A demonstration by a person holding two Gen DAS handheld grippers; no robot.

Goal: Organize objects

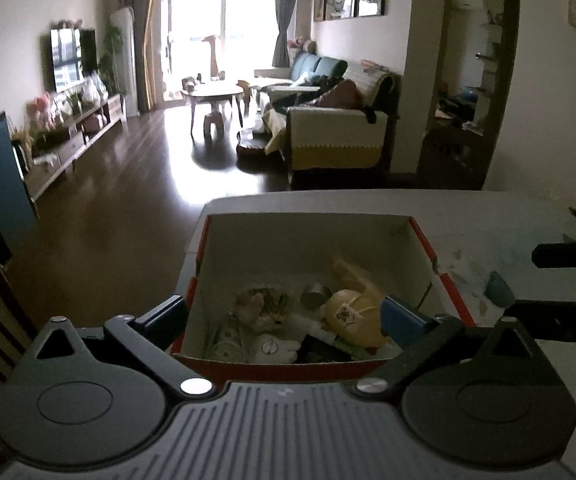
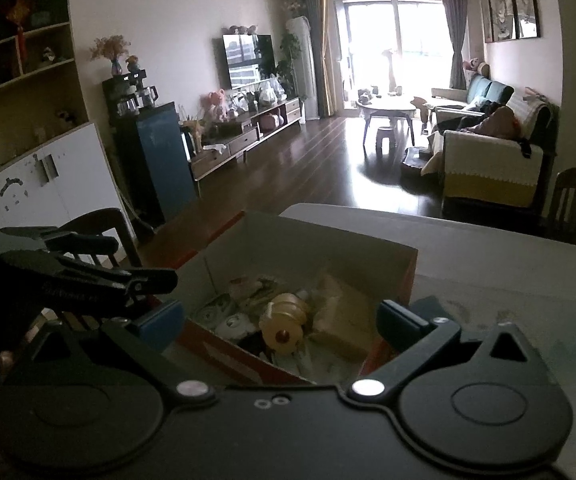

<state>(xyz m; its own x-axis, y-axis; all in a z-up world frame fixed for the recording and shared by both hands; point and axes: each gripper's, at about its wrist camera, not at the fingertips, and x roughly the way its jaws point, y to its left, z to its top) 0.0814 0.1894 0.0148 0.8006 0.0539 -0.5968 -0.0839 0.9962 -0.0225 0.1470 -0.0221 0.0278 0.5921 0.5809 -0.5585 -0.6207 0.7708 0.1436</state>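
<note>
Hovering over the full cardboard box (image 1: pixel 424 240)

I'm holding my left gripper (image 1: pixel 288 318) and right gripper (image 2: pixel 281 322) above it, jaws spread wide, grasping nothing.

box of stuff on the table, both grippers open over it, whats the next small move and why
Probably lower the left gripper into the cardboard box toward the yellow roll. Both grippers are open and hold nothing, the right gripper also facing the box. The roll sits on top of the pile, near the left gripper's right finger, so it looks like the easiest thing to take first.
</note>
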